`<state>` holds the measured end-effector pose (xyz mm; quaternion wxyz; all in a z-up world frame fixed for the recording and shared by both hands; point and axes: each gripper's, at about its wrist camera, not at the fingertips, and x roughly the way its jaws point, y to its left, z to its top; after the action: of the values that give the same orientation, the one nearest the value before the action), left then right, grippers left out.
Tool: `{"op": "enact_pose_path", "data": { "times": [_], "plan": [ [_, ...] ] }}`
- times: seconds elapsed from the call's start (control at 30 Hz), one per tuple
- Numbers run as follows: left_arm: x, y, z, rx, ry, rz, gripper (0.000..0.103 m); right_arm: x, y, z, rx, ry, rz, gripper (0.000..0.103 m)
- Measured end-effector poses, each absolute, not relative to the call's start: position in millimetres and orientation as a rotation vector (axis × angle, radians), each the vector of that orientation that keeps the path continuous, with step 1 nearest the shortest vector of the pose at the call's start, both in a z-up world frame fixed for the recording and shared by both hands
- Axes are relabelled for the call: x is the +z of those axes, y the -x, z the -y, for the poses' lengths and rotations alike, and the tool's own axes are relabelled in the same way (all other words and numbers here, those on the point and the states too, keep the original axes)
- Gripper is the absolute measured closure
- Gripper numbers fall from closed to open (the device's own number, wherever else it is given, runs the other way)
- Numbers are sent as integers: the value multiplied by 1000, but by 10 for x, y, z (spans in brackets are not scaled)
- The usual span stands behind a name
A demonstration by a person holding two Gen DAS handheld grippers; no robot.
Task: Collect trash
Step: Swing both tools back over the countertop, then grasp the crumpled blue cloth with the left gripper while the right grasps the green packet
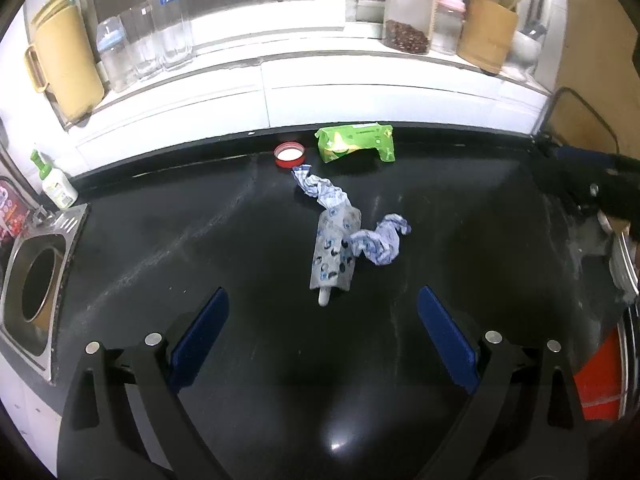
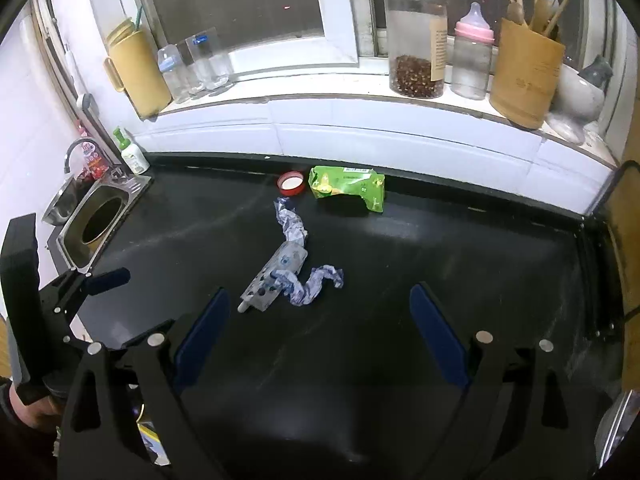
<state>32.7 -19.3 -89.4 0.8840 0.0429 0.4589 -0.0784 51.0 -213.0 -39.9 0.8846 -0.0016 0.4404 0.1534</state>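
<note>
Black countertop [image 1: 200, 240] below both spread, empty grippers, left gripper [image 1: 322, 332] and right gripper [image 2: 320, 328]

A black counter [image 1: 200, 240] fills the middle of the frame; on it lie a patterned wrapper [image 1: 334, 254] at centre, a red lid [image 1: 289, 154] and green packet [image 1: 355, 143] above it, a soap bottle [image 1: 58, 184] far left

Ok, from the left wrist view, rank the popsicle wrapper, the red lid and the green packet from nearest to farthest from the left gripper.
1. Popsicle wrapper, centre counter, just ahead of the left gripper.
2. Red lid, farther back, slightly left.
3. Green packet, by the back edge, slightly right; barely beyond the lid.
</note>
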Motion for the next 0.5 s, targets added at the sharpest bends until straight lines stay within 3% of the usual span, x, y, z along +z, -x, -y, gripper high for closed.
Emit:
{"op": "enact_pose_path", "data": {
  "times": [0.5],
  "plan": [
    [-1716,-2034,420,-139,26,-1139,11,-1154,-2025,2209,373,61,-1015,17]
  ]
}}
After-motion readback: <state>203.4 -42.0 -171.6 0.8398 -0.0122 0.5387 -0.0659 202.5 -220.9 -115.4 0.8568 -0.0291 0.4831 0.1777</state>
